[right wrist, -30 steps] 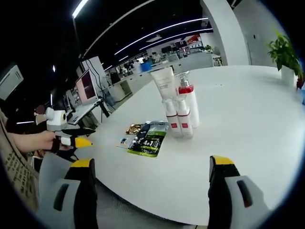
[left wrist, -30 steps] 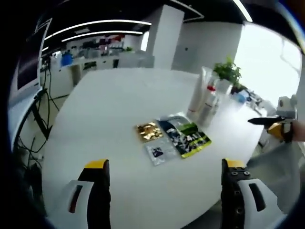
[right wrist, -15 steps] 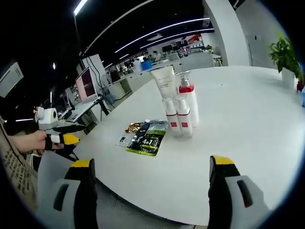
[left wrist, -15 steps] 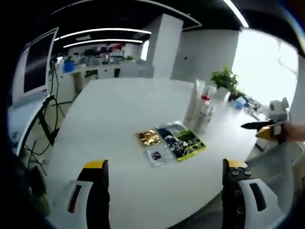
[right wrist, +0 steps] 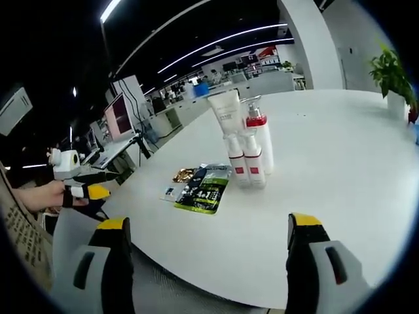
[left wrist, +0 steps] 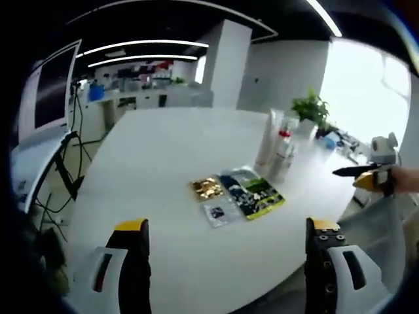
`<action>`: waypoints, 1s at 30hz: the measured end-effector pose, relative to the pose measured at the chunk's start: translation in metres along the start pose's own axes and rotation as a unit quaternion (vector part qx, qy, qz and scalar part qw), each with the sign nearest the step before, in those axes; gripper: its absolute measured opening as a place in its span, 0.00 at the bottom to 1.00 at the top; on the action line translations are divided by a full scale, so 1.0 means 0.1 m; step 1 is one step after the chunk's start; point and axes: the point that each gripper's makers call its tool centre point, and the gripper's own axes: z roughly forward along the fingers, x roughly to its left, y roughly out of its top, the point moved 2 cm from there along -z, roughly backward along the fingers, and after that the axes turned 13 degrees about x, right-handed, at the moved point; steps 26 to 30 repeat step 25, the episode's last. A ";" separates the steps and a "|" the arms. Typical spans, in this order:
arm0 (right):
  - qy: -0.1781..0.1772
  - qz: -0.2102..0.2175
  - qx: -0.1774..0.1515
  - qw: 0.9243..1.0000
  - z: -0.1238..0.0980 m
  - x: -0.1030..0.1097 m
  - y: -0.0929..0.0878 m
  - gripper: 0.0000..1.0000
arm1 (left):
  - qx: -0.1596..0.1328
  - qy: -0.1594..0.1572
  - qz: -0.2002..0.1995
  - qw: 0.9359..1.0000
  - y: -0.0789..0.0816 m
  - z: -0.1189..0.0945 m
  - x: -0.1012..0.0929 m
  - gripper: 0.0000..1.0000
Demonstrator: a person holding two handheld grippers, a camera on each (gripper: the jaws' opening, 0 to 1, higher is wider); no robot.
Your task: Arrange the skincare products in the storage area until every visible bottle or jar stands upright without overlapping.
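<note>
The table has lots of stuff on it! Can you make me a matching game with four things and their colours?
Things:
1. sachet
2. large packet
3. pump bottle's collar
4. potted plant

Colours:
A. red
B. green leaves
C. gold
D. black and lime green

Pairs: 1-C, 2-D, 3-A, 4-B

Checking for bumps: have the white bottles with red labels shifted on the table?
No. The white bottles with red labels stand beside the green-and-black sachet as before.
</note>
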 end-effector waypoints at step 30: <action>-0.002 0.007 0.002 1.000 0.01 -0.03 -0.01 1.00 | 0.007 -0.003 -0.003 1.000 -0.02 0.01 0.00 0.96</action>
